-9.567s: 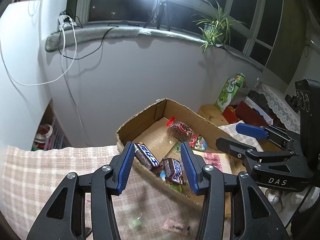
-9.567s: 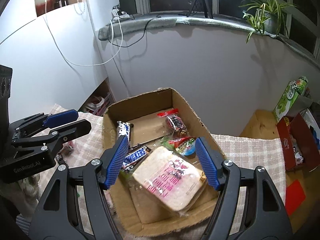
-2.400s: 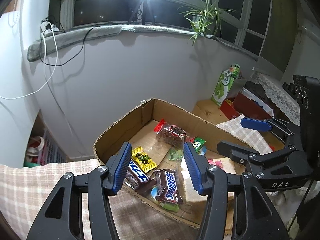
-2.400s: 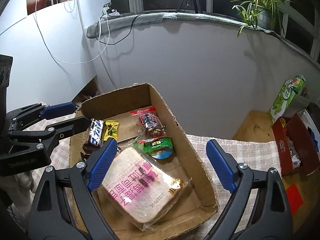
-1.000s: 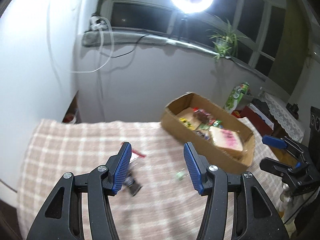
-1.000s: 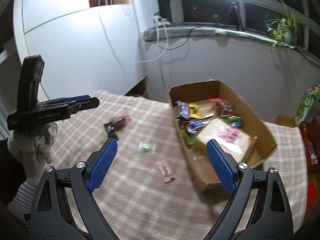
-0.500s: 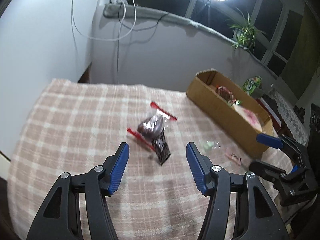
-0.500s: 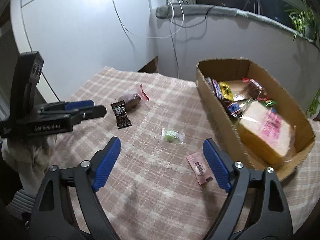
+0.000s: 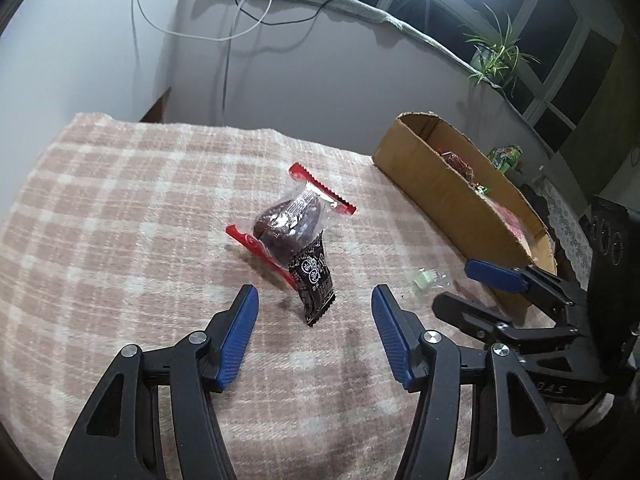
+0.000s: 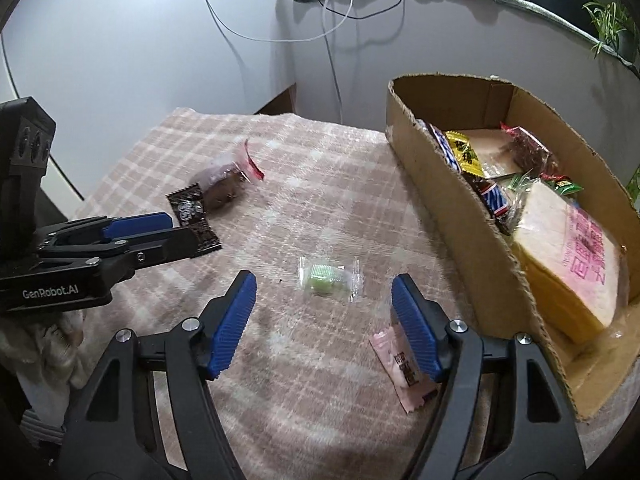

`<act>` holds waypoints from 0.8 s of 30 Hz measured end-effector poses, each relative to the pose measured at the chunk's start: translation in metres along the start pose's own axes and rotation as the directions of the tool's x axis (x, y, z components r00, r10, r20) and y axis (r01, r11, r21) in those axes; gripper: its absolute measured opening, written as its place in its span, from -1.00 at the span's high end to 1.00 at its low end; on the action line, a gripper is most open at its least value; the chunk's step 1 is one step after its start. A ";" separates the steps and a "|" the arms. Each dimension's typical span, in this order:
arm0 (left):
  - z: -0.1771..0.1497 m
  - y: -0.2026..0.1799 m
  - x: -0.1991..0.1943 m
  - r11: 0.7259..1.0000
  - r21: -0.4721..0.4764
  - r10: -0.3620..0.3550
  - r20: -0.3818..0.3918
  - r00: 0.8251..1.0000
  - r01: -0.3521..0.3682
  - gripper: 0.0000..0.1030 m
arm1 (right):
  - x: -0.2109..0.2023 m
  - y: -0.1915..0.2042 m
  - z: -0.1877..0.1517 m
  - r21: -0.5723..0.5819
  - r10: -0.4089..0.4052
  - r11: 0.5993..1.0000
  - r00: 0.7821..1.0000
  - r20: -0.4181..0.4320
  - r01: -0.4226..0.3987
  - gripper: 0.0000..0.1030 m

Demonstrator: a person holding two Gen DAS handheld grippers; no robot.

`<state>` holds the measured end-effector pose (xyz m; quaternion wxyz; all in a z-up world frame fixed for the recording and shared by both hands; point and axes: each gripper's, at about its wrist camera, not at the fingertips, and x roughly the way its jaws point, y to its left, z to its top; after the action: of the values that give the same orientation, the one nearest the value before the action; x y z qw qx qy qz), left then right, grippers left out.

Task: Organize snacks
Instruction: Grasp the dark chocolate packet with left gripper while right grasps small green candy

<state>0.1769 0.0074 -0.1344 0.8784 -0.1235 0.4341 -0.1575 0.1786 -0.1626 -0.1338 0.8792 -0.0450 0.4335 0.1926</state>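
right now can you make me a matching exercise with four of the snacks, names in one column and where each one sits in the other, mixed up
Column one:
1. green candy
2. pink sachet
3. black sachet
4. packed bread slice

Column two:
A. inside the cardboard box
B. on the checked cloth, partly behind the right gripper's right finger
C. on the cloth, ahead of the right gripper, between its finger lines
D. leaning on the red-edged snack bag, ahead of the left gripper

Pairs: 1-C, 2-B, 3-D, 4-A
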 end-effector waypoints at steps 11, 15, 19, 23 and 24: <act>0.004 0.005 0.013 0.999 -0.035 -0.006 -0.017 1.000 0.005 -0.01 | 0.019 0.007 0.003 -0.030 -0.036 0.999 0.999 -0.032 0.035 -0.29; 0.007 0.003 0.018 1.000 -0.026 0.012 -0.013 1.000 -0.013 0.28 | 0.022 0.010 0.003 -0.044 -0.054 0.998 0.998 -0.033 0.053 -0.28; 0.004 0.003 0.020 1.000 -0.021 0.020 -0.009 1.000 -0.020 0.51 | 0.022 0.013 0.004 -0.061 -0.065 0.996 0.997 -0.034 0.063 -0.13; 0.004 0.005 0.021 1.000 -0.026 0.014 -0.009 1.000 -0.014 0.62 | 0.022 0.014 0.004 -0.074 -0.063 0.995 0.998 -0.032 0.060 0.31; 0.004 0.005 0.021 1.000 -0.023 0.015 -0.007 1.000 -0.015 0.64 | 0.022 0.013 0.005 -0.072 -0.057 0.996 0.998 -0.032 0.055 0.34</act>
<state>0.1927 0.0043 -0.1486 0.8765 -0.1300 0.4399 -0.1463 0.1892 -0.1427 -0.1468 0.8745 -0.0918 0.4399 0.1824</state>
